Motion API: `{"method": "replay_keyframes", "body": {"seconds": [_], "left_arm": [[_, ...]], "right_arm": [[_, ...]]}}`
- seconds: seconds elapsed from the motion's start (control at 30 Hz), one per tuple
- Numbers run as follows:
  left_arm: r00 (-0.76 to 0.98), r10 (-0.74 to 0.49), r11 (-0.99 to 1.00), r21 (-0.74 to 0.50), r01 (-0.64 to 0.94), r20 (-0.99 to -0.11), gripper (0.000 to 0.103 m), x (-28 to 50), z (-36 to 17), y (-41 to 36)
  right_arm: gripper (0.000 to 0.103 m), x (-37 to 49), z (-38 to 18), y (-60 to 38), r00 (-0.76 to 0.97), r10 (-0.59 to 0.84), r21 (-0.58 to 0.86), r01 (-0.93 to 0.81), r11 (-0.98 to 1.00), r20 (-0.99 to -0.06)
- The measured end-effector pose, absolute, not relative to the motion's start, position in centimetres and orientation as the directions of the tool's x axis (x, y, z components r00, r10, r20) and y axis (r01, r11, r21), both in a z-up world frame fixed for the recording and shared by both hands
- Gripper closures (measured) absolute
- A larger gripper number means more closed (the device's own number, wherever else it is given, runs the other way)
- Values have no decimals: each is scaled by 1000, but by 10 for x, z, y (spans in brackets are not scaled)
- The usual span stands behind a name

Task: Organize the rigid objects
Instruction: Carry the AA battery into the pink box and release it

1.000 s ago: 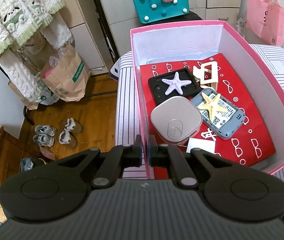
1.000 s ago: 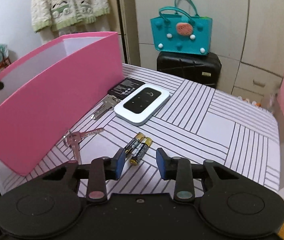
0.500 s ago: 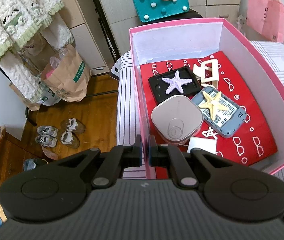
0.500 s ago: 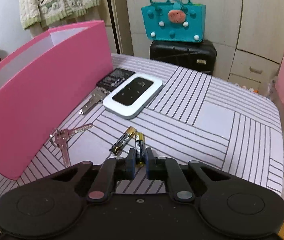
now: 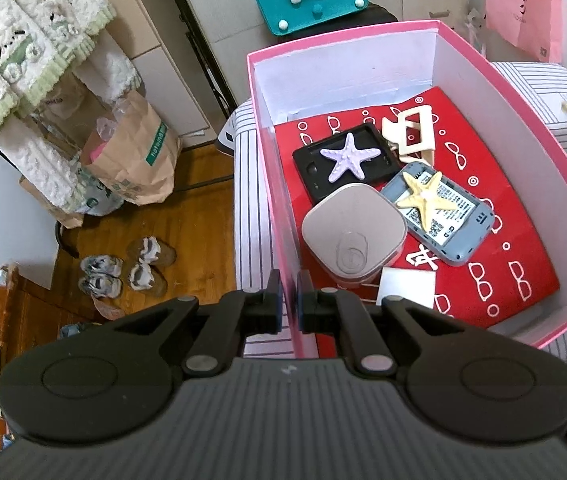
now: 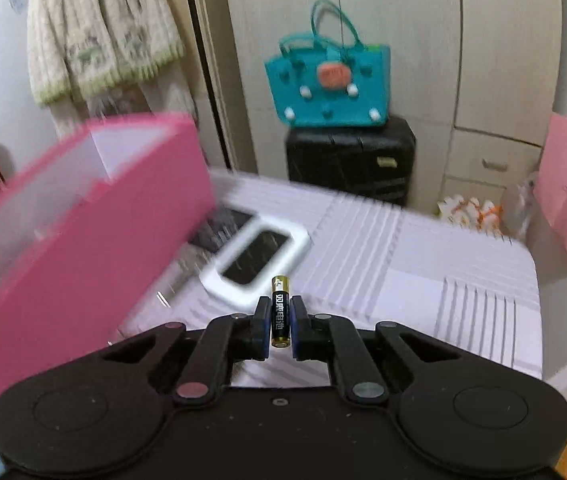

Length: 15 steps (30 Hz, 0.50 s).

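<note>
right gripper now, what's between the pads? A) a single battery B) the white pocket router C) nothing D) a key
A. In the right wrist view the right gripper is shut on one black and gold battery, held end-on between the pads; the white pocket router lies on the striped table beyond it.

The pink box point(image 5: 495, 76) is standing open at the top, with bare red lining point(image 5: 523, 216) lying free along its right side. A grey case point(image 5: 353, 236), two starfish-topped devices and a cream clip point(image 5: 411, 136) are crowding its middle. On the worktop point(image 6: 423, 264), the box wall is blocking the left; the white router point(image 6: 255, 260) is lying just beside it.
</note>
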<state>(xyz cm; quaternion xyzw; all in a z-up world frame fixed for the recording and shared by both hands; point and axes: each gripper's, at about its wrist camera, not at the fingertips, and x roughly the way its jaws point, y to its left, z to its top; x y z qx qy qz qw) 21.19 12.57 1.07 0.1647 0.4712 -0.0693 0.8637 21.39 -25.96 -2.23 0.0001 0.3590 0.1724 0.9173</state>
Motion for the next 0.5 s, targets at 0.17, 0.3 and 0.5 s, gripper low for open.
{"method": "replay_keyframes", "body": {"seconds": [0.17,0.3,0.5], "left_arm": [[550,46,937,227,266,-834,97,212,11,124],[546,56,928,244,280,-836,97,213,11,121],[539,53,928,241,285,-840,97,215,12,121]], "right_arm": [[92,212,16,-230,657,449,181,-436,882,-606],[92,214,34,-200,585,565,251,-532,809,-581],[92,234,40,-142,446,658,298,-640,709,-607]]}}
